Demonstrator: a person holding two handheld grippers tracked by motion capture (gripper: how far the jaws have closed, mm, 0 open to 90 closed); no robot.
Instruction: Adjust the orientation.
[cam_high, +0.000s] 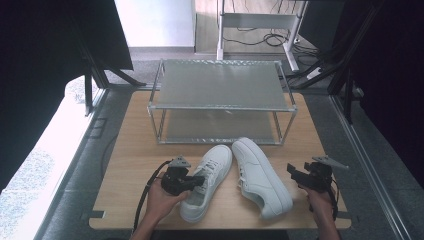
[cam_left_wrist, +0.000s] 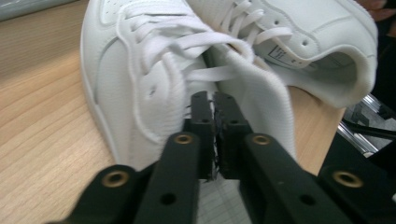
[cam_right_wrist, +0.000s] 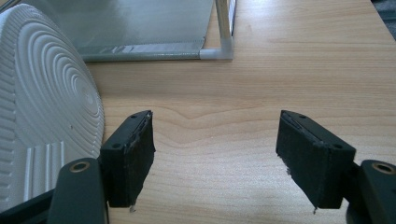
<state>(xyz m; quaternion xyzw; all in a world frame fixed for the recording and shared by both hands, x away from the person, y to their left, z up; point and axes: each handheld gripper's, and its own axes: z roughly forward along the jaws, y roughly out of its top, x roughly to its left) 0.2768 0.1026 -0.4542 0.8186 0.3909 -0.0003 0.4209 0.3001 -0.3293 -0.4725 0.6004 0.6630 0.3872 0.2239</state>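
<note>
Two white sneakers lie on the wooden table. The left shoe stands upright with its toe toward the rack. My left gripper reaches in from its left side and is shut on the edge of the shoe's opening by the laces. In the left gripper view the left shoe is close up, with the right shoe behind it. The right shoe is tipped on its side, its ribbed sole facing my right gripper. That gripper stands open just beside the sole, holding nothing.
A two-tier metal shoe rack stands at the back of the table; its lower shelf and a corner post lie ahead of the right gripper. Bare wood stretches right of the shoes. The table's front edge is near both hands.
</note>
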